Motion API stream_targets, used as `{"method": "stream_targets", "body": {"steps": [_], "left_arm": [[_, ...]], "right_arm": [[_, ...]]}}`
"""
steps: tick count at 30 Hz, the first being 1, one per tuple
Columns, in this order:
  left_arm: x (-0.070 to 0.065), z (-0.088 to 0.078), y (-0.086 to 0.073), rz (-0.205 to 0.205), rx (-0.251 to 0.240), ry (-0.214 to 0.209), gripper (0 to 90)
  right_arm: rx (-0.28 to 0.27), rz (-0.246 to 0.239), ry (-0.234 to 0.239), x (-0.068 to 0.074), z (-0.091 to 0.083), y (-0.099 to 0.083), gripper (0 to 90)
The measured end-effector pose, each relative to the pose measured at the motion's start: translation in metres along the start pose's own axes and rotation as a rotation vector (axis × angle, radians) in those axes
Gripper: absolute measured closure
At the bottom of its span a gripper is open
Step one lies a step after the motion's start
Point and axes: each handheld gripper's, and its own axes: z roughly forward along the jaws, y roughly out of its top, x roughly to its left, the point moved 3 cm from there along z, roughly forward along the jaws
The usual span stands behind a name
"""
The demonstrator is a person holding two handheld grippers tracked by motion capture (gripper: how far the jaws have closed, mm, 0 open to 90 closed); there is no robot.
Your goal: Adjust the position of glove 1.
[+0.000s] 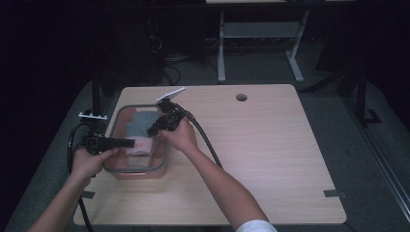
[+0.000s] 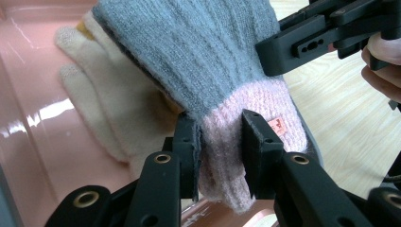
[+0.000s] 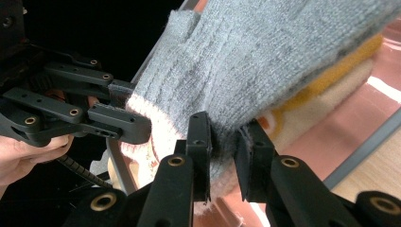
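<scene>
A grey knitted glove point(image 1: 141, 121) with a pink cuff point(image 2: 246, 109) hangs over a pink see-through box point(image 1: 137, 170) with a grey rim, at the table's left. My left gripper point(image 2: 222, 128) is shut on the pink cuff, and in the high view this gripper point(image 1: 127, 142) comes in from the box's left side. My right gripper point(image 3: 226, 131) is shut on the grey knit just beside the cuff, reaching in from the box's right point(image 1: 153, 128). Under the grey glove a cream glove point(image 2: 106, 106) with a yellow patch point(image 3: 326, 75) lies in the box.
The box sits on a light wooden table point(image 1: 261, 145) with a round cable hole point(image 1: 241, 97) at the back. Black cables trail from both grippers. A desk frame point(image 1: 221, 48) stands on the dark floor behind the table.
</scene>
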Motion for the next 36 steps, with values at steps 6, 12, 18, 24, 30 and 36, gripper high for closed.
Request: {"method": "stream_targets", "body": {"steps": [6,12,18,24,30,36], "left_arm": [[0.006,0.003,-0.004,-0.011,0.014,0.014,69.7],[0.011,0.008,-0.007,-0.008,0.045,0.041,69.8],[0.016,0.014,-0.013,-0.009,0.091,0.094,69.5],[0.014,0.016,-0.011,0.014,0.1,0.134,64.8],[0.014,0.009,-0.005,0.024,0.079,0.174,54.2],[0.012,0.002,0.002,0.033,0.057,0.184,49.3]], "right_arm": [[0.019,0.003,-0.009,-0.001,0.007,-0.001,76.8],[0.037,0.002,-0.03,-0.002,0.012,-0.002,75.6],[0.036,-0.001,-0.047,-0.005,0.009,-0.003,75.9],[0.018,0.002,-0.041,-0.005,0.001,-0.003,75.8],[0.003,-0.005,-0.04,-0.007,-0.008,-0.004,74.8],[-0.016,0.002,-0.04,-0.009,-0.02,-0.006,73.1]]}}
